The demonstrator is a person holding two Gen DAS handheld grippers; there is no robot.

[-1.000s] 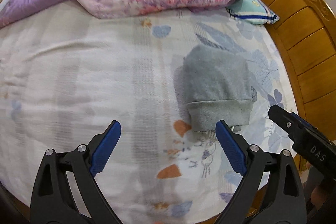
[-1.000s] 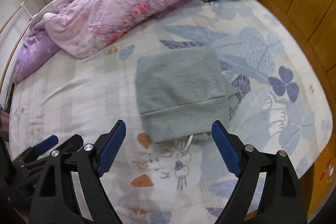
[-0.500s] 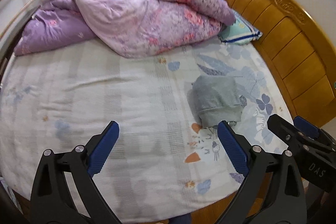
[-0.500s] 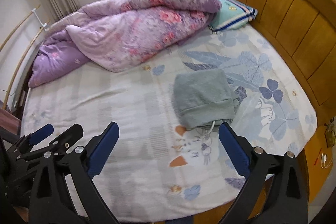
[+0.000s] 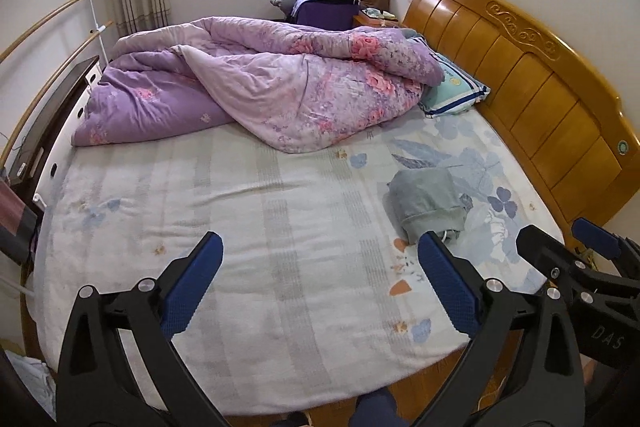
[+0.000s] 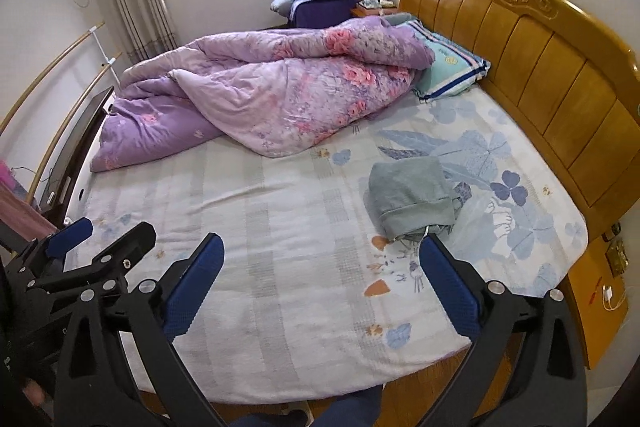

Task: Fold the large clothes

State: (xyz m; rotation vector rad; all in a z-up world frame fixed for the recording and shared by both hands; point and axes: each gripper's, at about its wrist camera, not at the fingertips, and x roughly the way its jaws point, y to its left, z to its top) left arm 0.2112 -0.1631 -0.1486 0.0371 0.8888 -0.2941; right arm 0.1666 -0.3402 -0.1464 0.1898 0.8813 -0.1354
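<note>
A grey garment [image 5: 427,201] lies folded into a small bundle on the right side of the bed, near the headboard; it also shows in the right wrist view [image 6: 412,197]. My left gripper [image 5: 318,267] is open and empty, held above the bed's near edge, well short of the bundle. My right gripper [image 6: 320,267] is open and empty, also back from the bundle. The right gripper shows at the right edge of the left wrist view [image 5: 568,251], and the left gripper at the left of the right wrist view [image 6: 100,239].
A rumpled purple floral quilt [image 5: 260,87] covers the far half of the bed [image 5: 240,211]. A teal pillow [image 5: 454,93] lies by the wooden headboard [image 5: 532,75]. A bedside table [image 6: 600,291] stands at right. Dark furniture [image 5: 52,115] stands at left.
Both grippers have pulled back and up from the folded grey garment, which now looks small and far. Both stay open and empty. The garment has not moved.
</note>
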